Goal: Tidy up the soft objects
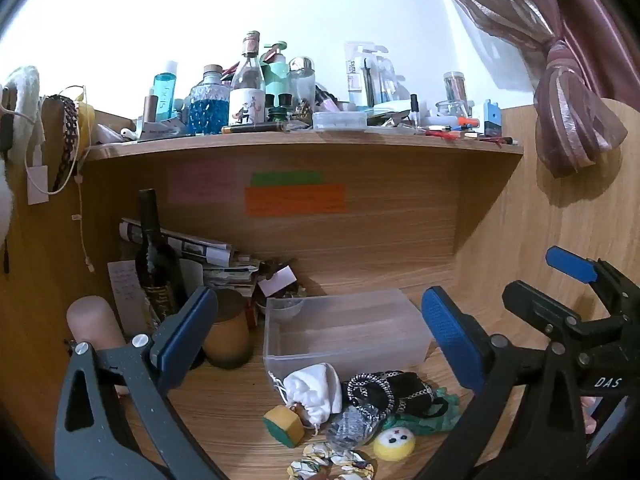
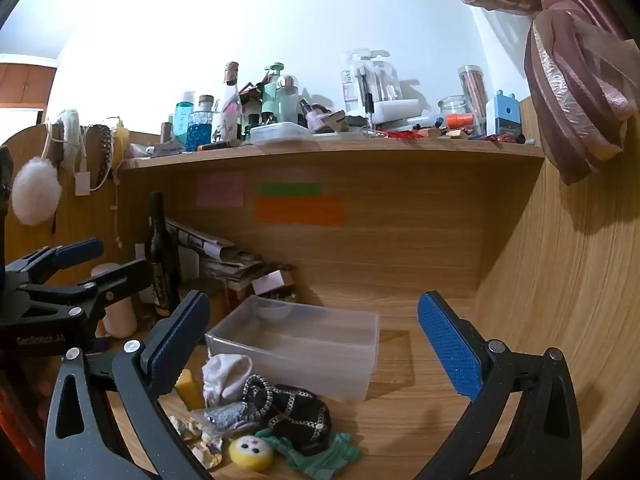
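Heaped on the wooden desk just before a clear plastic bin: white drawstring pouch, black chain-trimmed pouch, green cloth, yellow face puff, yellow-green sponge block. Bin's long axis across the desk, open side up. No legible label on the pile. "DAS" on the right gripper frame. Left gripper gaping wide, holding nothing; right gripper likewise, above the pile.
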Tool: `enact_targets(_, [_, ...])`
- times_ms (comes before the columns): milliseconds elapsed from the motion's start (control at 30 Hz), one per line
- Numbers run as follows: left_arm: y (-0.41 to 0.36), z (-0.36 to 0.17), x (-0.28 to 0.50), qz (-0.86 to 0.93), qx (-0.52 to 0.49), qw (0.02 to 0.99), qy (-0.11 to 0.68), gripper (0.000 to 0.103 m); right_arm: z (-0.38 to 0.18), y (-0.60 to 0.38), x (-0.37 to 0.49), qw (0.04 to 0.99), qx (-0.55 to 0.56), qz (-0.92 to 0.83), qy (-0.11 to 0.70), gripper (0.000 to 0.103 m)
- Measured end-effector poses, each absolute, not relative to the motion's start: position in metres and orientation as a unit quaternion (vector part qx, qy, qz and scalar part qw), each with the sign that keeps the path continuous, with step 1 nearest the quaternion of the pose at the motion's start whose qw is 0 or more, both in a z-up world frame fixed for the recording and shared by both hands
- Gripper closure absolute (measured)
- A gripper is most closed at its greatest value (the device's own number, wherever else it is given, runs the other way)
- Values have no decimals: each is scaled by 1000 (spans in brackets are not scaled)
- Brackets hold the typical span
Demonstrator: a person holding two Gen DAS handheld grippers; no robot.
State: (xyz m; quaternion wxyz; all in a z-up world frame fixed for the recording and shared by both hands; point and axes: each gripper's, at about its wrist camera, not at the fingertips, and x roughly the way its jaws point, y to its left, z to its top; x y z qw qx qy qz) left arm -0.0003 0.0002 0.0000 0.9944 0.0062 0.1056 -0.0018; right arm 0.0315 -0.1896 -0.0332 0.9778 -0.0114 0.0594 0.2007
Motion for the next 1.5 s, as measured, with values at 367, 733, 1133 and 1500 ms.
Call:
enact_targets(367, [-13,-3,4,-2,0,994,106,0,-32,-188,31,978,-5,201,62,0])
enact_targets(733, [-4,-2,1,-13,-2,995,101,0,-33,-190,33,977,0,201,63,0])
enact_targets(1133, [-3,-2,1,-12,0,995,99,0,-34,-189,34,977,2,202,64,0])
enact_targets(1500, [-2,-3,1,-13,0,995,99,0,-34,-189,35,977,5,202,65,0])
